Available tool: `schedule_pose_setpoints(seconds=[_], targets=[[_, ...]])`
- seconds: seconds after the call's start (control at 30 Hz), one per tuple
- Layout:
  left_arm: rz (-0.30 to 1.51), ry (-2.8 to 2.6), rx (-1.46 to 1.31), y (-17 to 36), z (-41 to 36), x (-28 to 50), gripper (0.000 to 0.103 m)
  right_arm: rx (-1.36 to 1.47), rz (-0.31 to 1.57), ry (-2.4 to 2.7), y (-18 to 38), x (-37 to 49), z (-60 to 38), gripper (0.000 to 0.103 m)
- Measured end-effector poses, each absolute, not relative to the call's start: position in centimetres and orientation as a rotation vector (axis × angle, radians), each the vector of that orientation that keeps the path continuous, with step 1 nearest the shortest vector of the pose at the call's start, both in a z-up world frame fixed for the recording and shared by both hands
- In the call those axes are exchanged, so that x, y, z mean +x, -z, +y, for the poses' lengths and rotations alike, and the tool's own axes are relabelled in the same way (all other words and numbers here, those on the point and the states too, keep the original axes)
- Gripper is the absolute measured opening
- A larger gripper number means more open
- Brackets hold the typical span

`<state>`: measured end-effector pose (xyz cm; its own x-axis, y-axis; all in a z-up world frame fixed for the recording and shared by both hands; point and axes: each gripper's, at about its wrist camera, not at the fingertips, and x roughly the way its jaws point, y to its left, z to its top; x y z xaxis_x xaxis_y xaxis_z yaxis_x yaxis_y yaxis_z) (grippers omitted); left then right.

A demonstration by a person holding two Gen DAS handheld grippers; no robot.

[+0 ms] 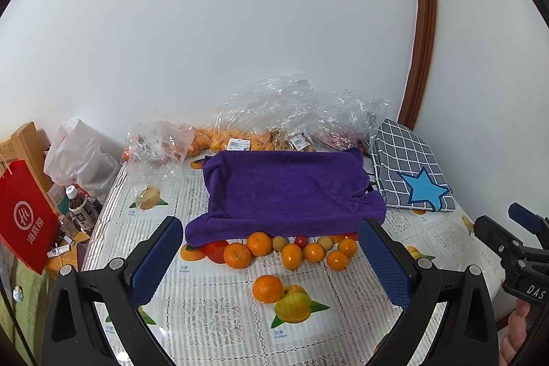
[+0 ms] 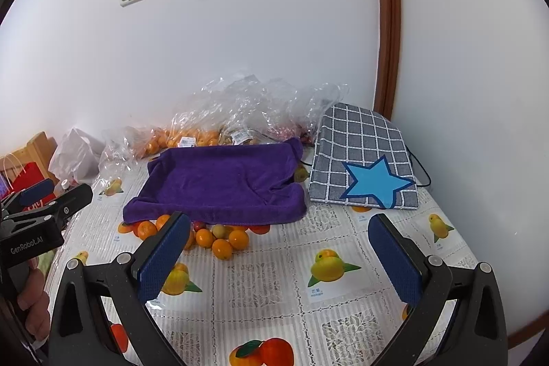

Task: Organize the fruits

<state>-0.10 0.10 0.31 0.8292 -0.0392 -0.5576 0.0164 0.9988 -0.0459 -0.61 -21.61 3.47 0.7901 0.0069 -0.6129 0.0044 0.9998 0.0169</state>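
Observation:
Several loose oranges [image 1: 291, 251] with a small red fruit [image 1: 301, 241] and pale small fruits lie in a row on the table just in front of a purple towel-lined tray [image 1: 288, 191]. One orange [image 1: 268, 288] sits apart, nearer me. My left gripper [image 1: 271, 235] is open and empty, low over the table, with the fruit row between its fingers. My right gripper [image 2: 279, 237] is open and empty, right of the fruit [image 2: 221, 240], facing the tray [image 2: 219, 180]. Each gripper shows at the edge of the other's view.
The table has a fruit-printed cloth [image 1: 212, 307]. Clear plastic bags of oranges [image 1: 240, 132] lie behind the tray by the wall. A checked cushion with a blue star [image 1: 411, 174] sits at the right. Bottles [image 1: 80, 208] and a red bag [image 1: 25, 218] stand off the left edge.

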Motion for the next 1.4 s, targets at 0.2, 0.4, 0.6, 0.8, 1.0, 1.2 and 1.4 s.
schedule_pose_setpoints(seconds=[0.2,0.4,0.6,0.8,1.0,1.2,1.4], targets=[[0.590,0.031,-0.048,-0.2,0.3,0.0,0.102,0.011,0.657,-0.001,-3.2,-0.6,-21.1,0.103],[0.593,0.023,-0.055,-0.3,0.7,0.1,0.102,0.016,0.645,-0.009,-3.4,-0.7,-21.0,0.103],[0.590,0.021,-0.065,-0.3,1.0,0.0,0.102,0.016,0.644,-0.017,-3.2,-0.9,-20.9,0.103],[0.593,0.027,-0.076,-0.5,1.1,0.1,0.102,0.008,0.640,-0.021,-3.3,-0.9,-20.8,0.103],[0.585,0.025,-0.079,-0.7,1.2,0.0,0.102,0.011,0.633,-0.018,-3.3,-1.0,-20.8,0.103],[0.583,0.033,-0.078,-0.6,1.1,-0.1,0.102,0.028,0.637,-0.001,-3.0,-1.0,-21.1,0.103],[0.570,0.052,-0.081,-0.4,1.1,-0.1,0.102,0.039,0.636,0.011,-2.7,-0.7,-21.6,0.103]])
